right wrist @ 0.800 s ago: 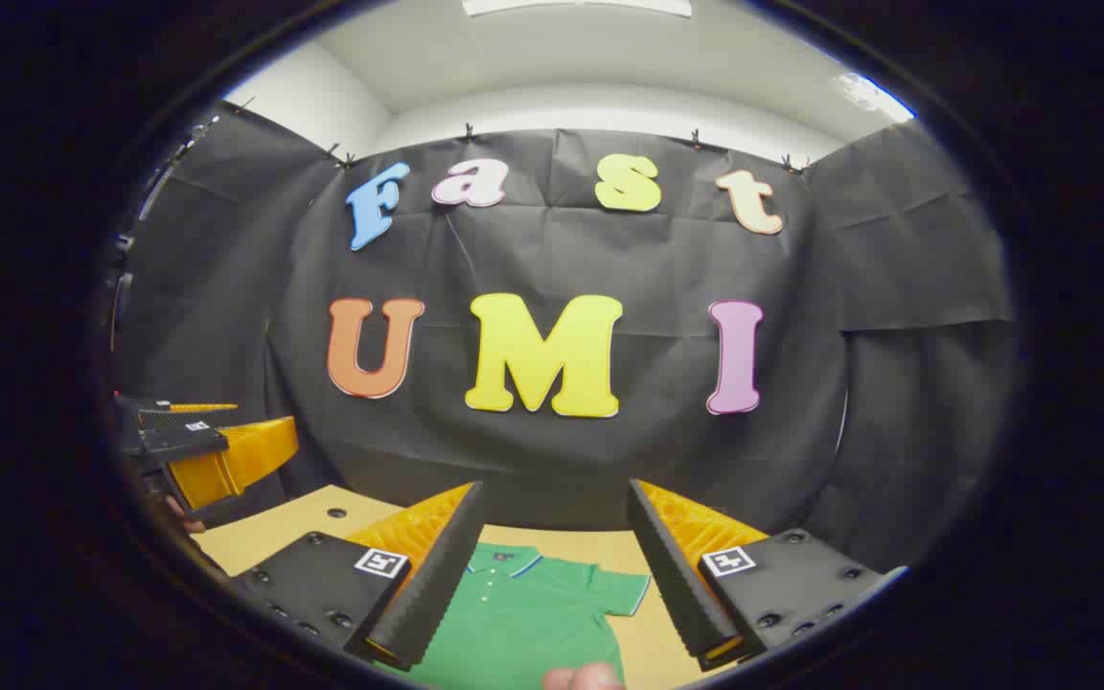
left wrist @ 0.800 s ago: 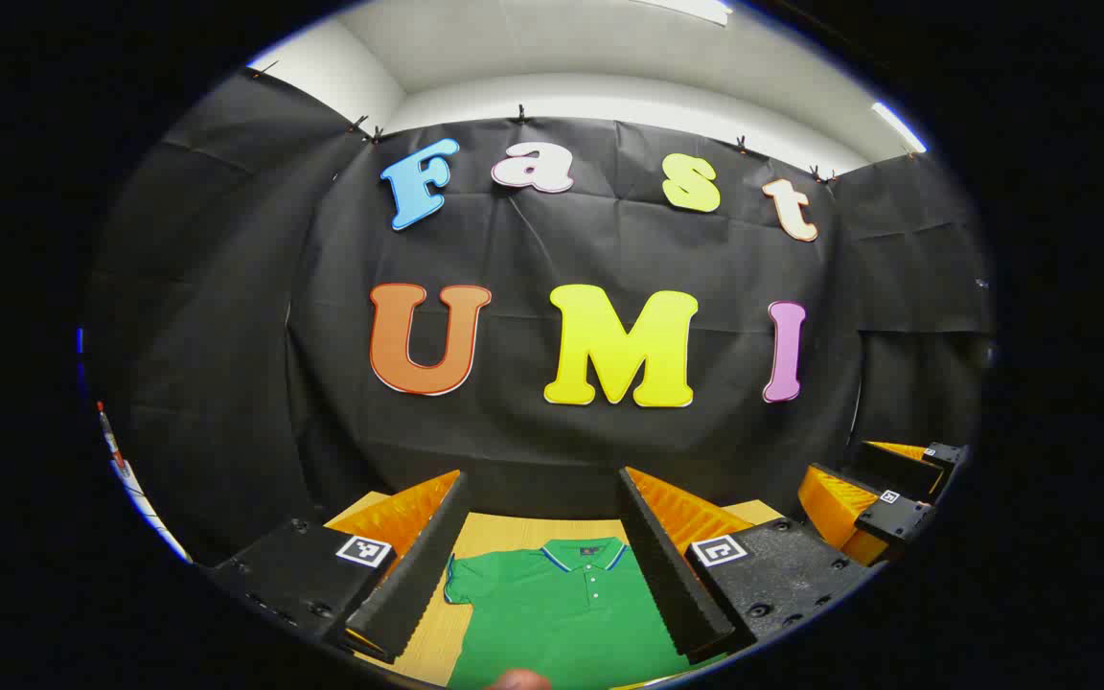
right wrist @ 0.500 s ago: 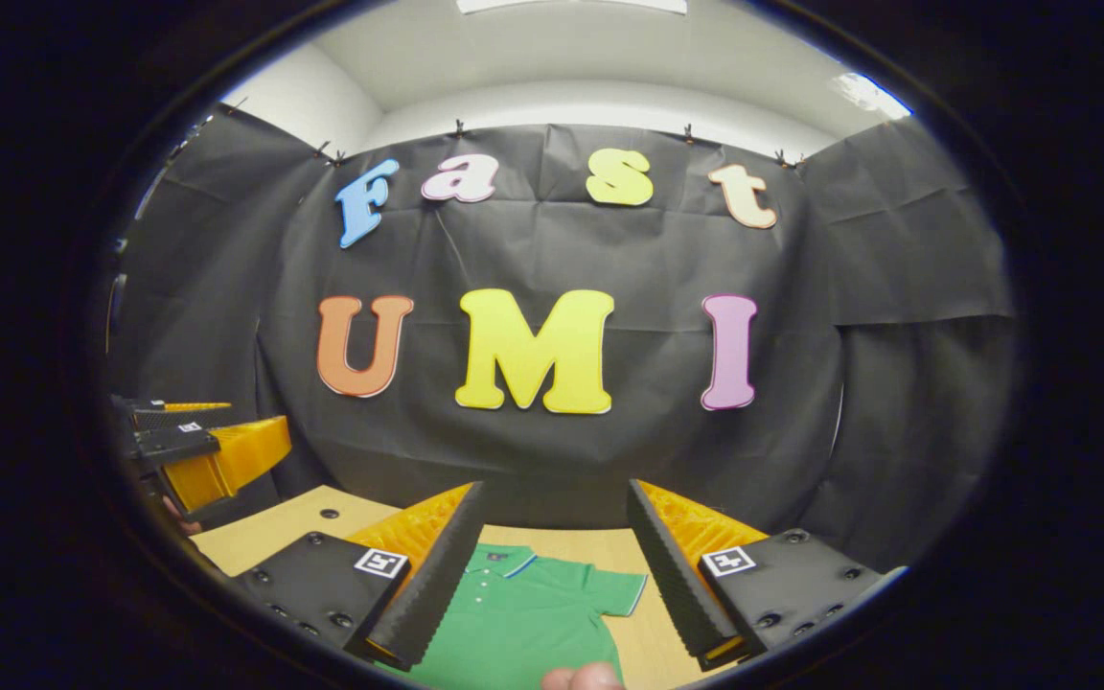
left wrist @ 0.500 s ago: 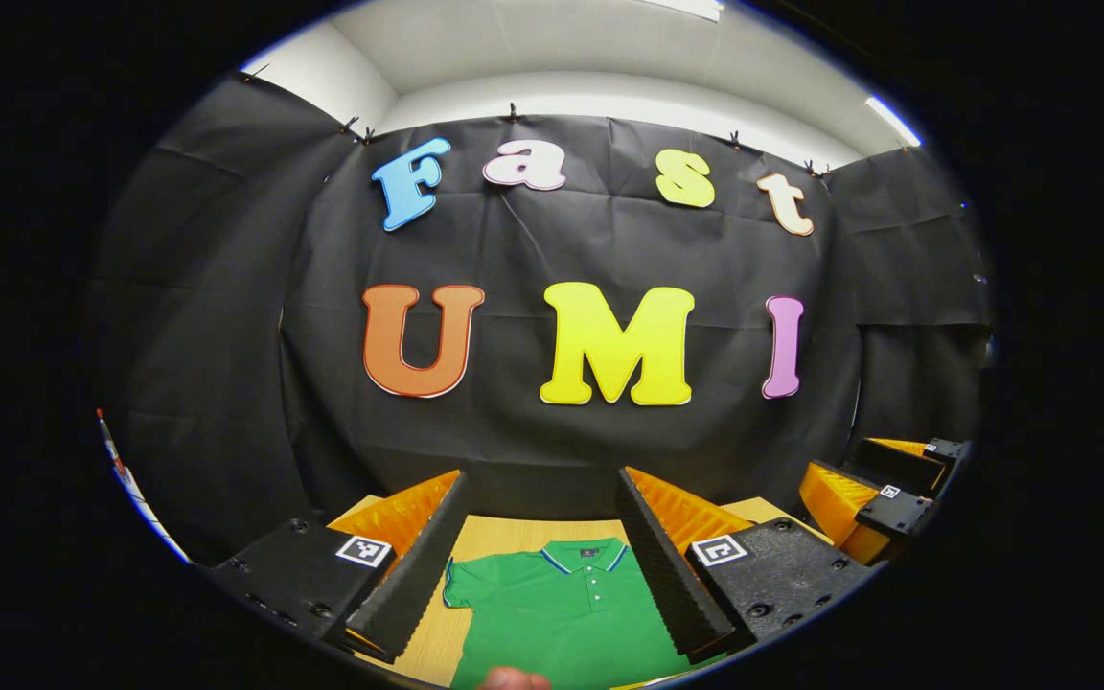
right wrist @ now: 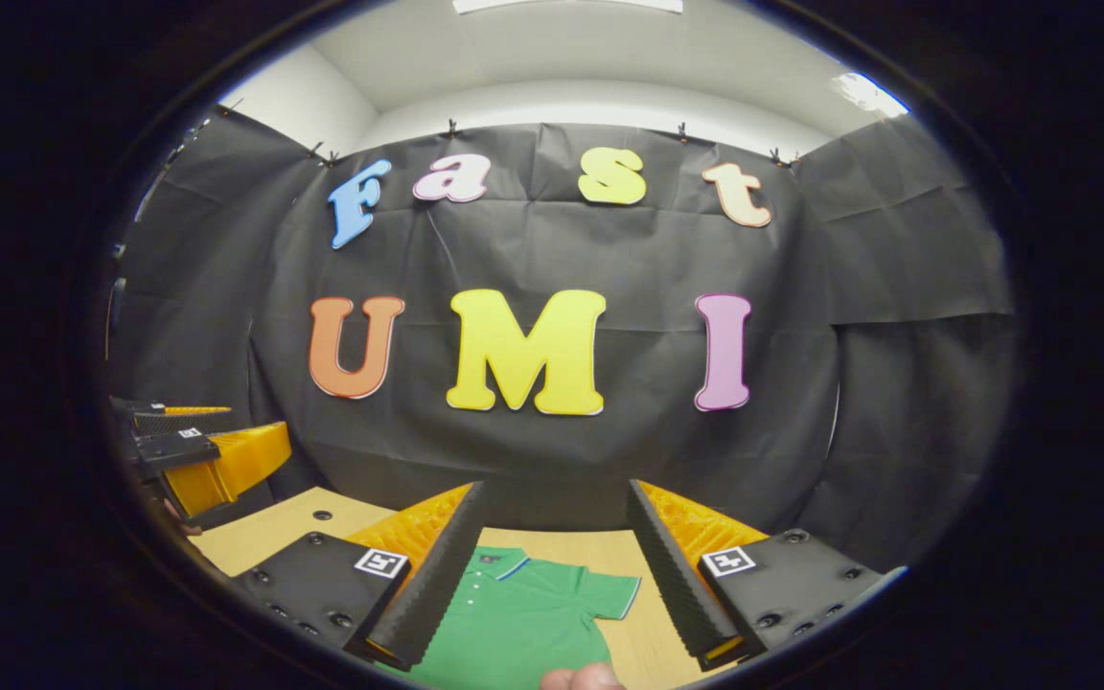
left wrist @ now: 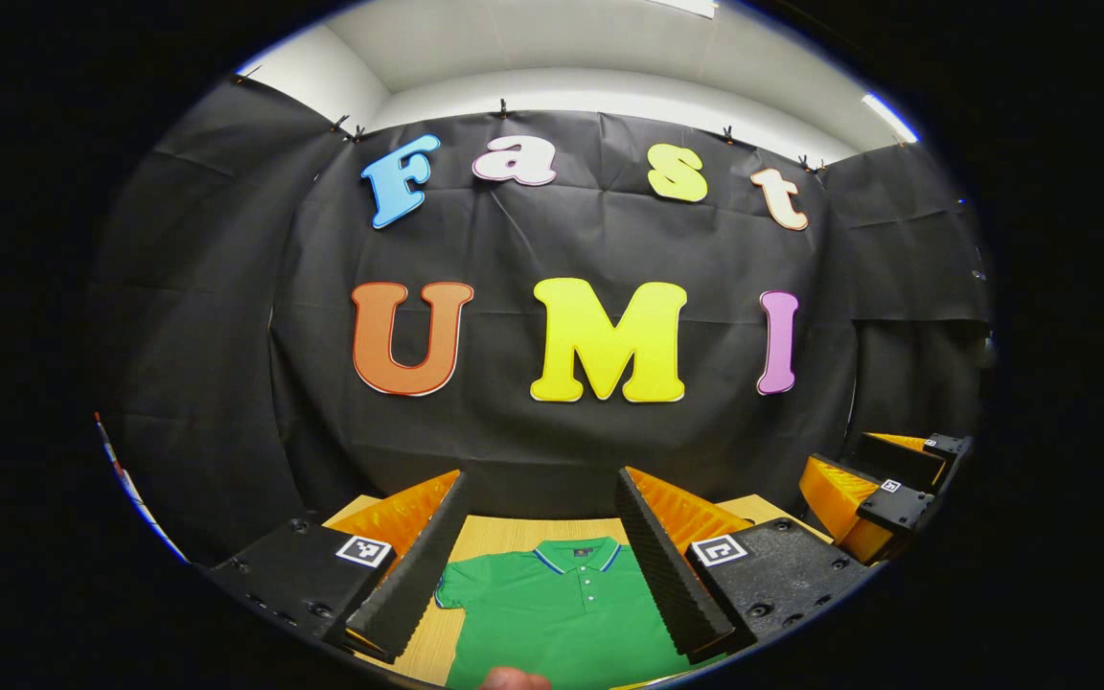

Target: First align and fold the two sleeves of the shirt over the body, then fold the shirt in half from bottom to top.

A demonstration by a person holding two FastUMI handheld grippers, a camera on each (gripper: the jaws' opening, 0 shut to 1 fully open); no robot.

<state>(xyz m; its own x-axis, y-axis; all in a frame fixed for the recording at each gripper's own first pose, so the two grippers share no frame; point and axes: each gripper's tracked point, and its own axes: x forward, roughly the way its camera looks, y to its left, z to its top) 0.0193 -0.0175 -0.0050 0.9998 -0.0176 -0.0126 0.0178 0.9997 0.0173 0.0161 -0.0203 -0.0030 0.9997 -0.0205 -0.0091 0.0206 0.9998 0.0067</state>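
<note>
A green shirt [left wrist: 562, 618] was seen lying flat on the wooden table [left wrist: 514, 532], at 6 o'clock in both views. The left gripper [left wrist: 540, 556] and the right gripper [right wrist: 552, 565] were held above it, fingers spread wide, nothing pinched.

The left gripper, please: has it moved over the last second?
Yes, slightly. In its own view the booth wall and the shirt have slid left, so the left gripper has swung right.
</note>
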